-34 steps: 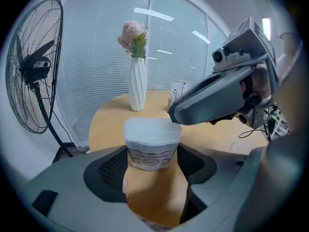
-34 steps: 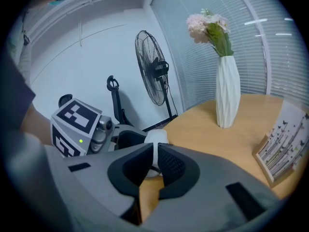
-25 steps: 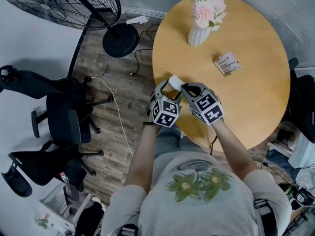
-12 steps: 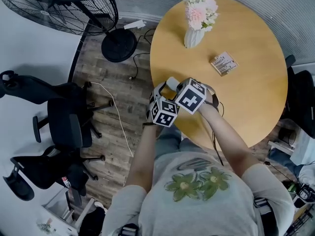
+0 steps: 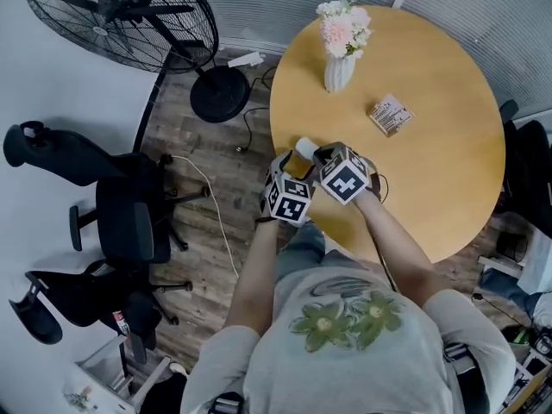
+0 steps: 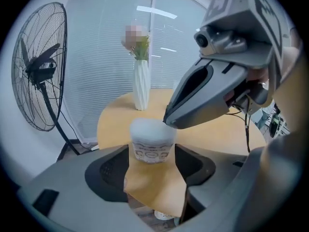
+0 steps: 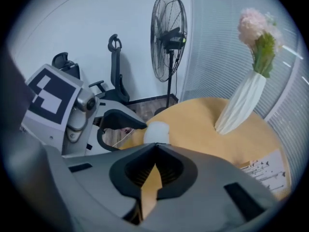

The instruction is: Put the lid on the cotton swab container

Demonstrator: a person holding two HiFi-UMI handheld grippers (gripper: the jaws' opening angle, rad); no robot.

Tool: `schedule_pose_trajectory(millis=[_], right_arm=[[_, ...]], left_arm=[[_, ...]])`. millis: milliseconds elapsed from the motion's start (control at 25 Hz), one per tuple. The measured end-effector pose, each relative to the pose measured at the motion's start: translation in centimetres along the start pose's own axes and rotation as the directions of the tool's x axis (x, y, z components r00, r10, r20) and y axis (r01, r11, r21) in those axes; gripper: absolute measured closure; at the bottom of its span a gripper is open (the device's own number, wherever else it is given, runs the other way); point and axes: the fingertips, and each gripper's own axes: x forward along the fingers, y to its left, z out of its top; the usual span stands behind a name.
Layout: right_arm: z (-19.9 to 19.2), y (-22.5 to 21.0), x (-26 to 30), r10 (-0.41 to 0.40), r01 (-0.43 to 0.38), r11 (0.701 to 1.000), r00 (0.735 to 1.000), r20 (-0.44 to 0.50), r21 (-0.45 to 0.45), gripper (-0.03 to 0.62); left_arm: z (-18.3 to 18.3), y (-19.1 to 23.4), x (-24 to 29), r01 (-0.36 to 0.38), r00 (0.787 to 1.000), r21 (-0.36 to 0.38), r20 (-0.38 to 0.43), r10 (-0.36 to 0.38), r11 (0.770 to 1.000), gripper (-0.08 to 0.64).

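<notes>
The cotton swab container (image 6: 152,148) is a small white jar with a printed label. It stands near the round table's front-left edge, and its white lid (image 6: 152,127) sits on top. My left gripper (image 6: 152,153) has the jar between its jaw ends; the jaws are closing and both touch the jar's sides. My right gripper (image 6: 169,122) is shut with nothing in it, and its tip rests on the lid's right top edge. In the head view the jar (image 5: 305,147) shows just beyond the left gripper (image 5: 297,159) and the right gripper (image 5: 317,154).
The wooden table (image 5: 431,171) also holds a white vase of pink flowers (image 5: 340,69) at the back and a small printed packet (image 5: 391,115). On the floor to the left are a standing fan (image 5: 129,15), a cable and black office chairs (image 5: 121,222).
The right gripper has swung left and in over the jar, so its tip now meets the lid. The left gripper has stayed around the jar.
</notes>
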Motion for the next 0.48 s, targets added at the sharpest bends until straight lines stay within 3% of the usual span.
schedule_pose_trajectory(millis=[240,480], right_arm=[[0.5,0.2,-1.7,-0.026,0.0,0.99,0.983,0.18,0.138,0.592],[0.9,1.0,-4.7,-0.061,0.013,0.987,0.952,0.299,0.163,0.593]], left_arm=[[0.8,0.3,-2.6,-0.047,0.998,-0.015,0.043,0.048,0.999,0.267],[2.8,0.3,-5.5,-0.111,0.985,-0.043,0.129,0.116,0.993,0.304]])
